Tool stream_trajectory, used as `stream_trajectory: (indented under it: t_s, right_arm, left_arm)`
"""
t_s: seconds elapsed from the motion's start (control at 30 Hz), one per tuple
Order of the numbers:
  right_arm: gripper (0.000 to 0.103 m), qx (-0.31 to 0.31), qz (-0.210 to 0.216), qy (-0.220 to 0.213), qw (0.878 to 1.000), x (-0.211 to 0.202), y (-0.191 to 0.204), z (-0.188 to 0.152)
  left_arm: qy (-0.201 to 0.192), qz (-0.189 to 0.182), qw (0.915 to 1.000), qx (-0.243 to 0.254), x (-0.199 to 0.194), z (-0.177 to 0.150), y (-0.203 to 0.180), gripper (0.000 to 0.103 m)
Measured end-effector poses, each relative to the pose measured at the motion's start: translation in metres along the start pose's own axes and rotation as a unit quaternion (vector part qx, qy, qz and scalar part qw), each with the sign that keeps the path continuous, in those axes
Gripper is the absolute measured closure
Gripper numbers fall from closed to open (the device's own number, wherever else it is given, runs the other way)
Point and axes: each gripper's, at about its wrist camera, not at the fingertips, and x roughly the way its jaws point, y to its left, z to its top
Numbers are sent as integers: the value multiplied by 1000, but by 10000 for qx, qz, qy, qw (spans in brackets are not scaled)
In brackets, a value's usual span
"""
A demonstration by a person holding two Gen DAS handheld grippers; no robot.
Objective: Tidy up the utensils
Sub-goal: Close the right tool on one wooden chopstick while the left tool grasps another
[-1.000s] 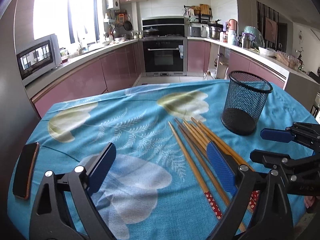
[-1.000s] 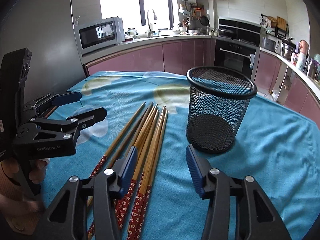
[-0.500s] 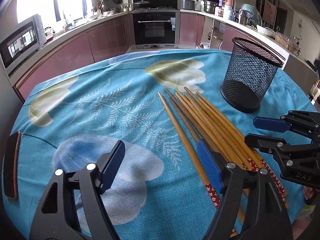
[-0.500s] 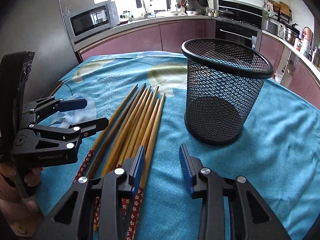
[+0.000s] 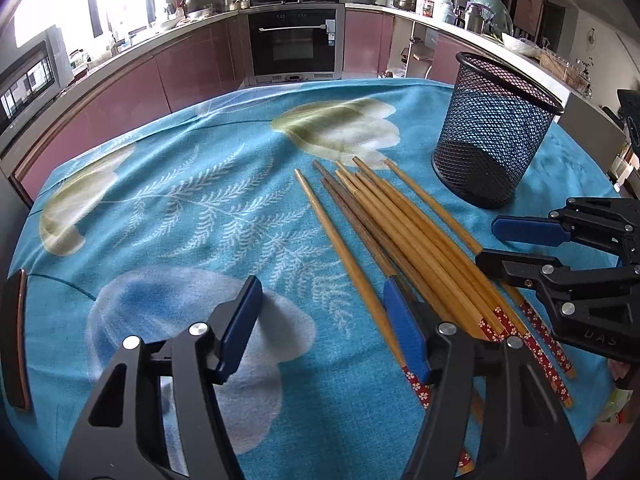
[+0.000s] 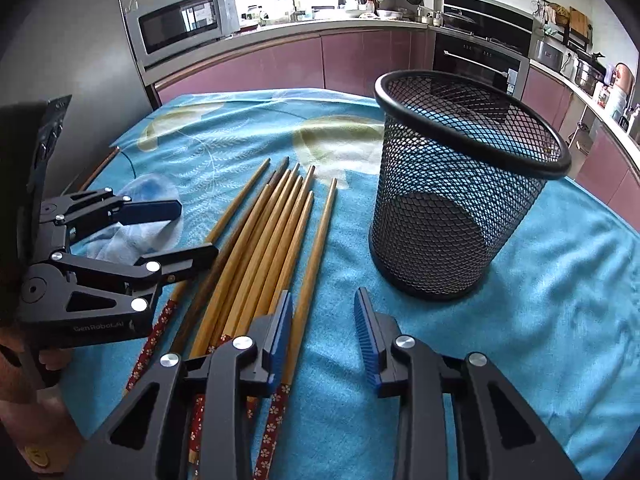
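Observation:
Several wooden chopsticks (image 5: pixel 404 228) with red patterned handles lie side by side on the blue cloth; they also show in the right wrist view (image 6: pixel 264 248). A black mesh cup (image 5: pixel 494 140) stands upright and empty to their right, also in the right wrist view (image 6: pixel 460 200). My left gripper (image 5: pixel 324 320) is open and empty, low over the cloth, its right finger at the leftmost chopsticks. My right gripper (image 6: pixel 324 332) is open and empty, just right of the bundle's handle ends, its left finger over the rightmost chopstick.
The table (image 5: pixel 180 200) has a blue floral cloth. A dark phone (image 5: pixel 14 340) lies at its left edge. Kitchen counters, an oven (image 5: pixel 296 44) and a microwave (image 6: pixel 180 28) stand beyond the table.
Both grippers have moved forward and lower toward the chopsticks. The chopsticks and the cup have not moved.

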Motion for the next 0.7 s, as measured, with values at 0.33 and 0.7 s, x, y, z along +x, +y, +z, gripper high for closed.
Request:
stream_trajectory:
  t_s: [0.33,0.7]
  right_arm:
    - [80,-108,-118,54,9999,10,6,10]
    - [97,87,143,-7,9999,15,0,18]
  left_arm:
    - [122,-125,9998,-19,4,9,8,61]
    - [146,-123,9993,-312,11,20,10,91]
